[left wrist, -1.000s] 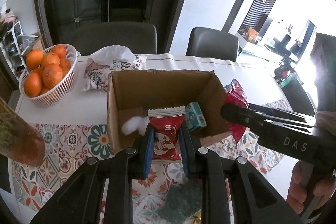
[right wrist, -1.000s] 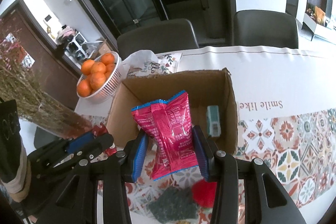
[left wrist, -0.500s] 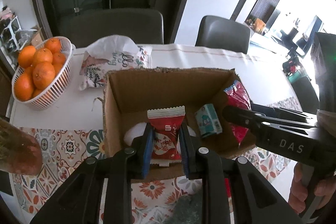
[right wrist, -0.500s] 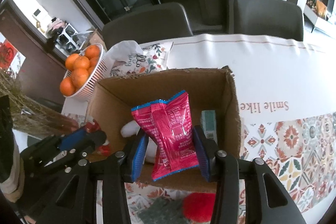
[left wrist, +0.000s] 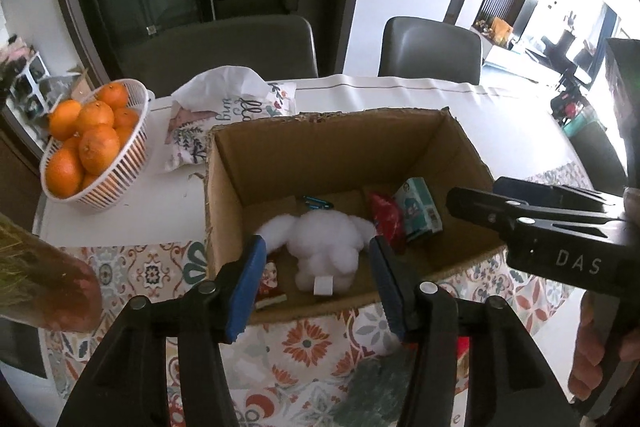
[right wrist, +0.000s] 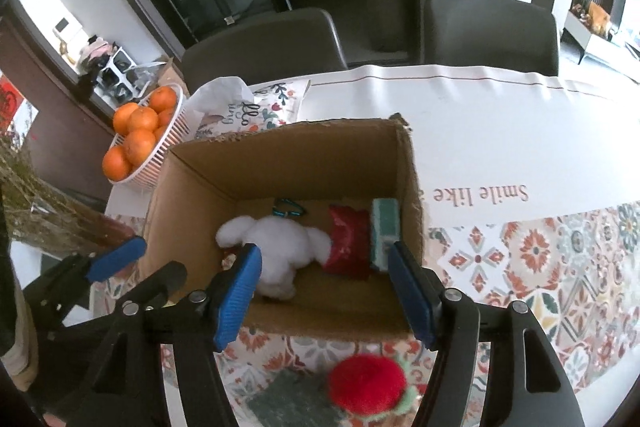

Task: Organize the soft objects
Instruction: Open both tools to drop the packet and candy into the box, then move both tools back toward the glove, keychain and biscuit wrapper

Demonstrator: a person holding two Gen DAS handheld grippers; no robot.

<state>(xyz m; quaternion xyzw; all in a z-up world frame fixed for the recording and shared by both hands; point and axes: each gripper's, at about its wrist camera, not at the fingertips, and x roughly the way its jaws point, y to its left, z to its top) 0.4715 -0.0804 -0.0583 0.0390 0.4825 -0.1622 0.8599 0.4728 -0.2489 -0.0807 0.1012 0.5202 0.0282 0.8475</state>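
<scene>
My left gripper (left wrist: 318, 283) hangs over the near edge of the box (left wrist: 320, 143) with its blue pads (left wrist: 246, 287) spread wide and nothing between them; my right gripper (right wrist: 324, 291) hangs over the same edge, jaws likewise apart and empty, and from the left camera I see its black body (left wrist: 560, 227) reaching in from the right; the box stands open on the table (right wrist: 500, 131), its near side on the patterned cloth (right wrist: 540, 267); inside it lies a white plush (left wrist: 324, 243) in the middle of the floor, a small red packet (left wrist: 272, 283) at its left by the near wall, a larger red packet (right wrist: 348, 243) at its right, touching it, and a teal pack (right wrist: 384, 227) upright against the right wall, just beside that packet; a small teal clip (right wrist: 288, 209) lies behind the plush; outside the box, near me on the cloth, sit a red ball (right wrist: 366, 383) and a dark green pad (right wrist: 292, 403), touching each other; a basket (left wrist: 116, 171) of oranges (left wrist: 96, 147) stands well to the left, and a printed pouch (left wrist: 224, 123) with white tissue lies behind the box.
</scene>
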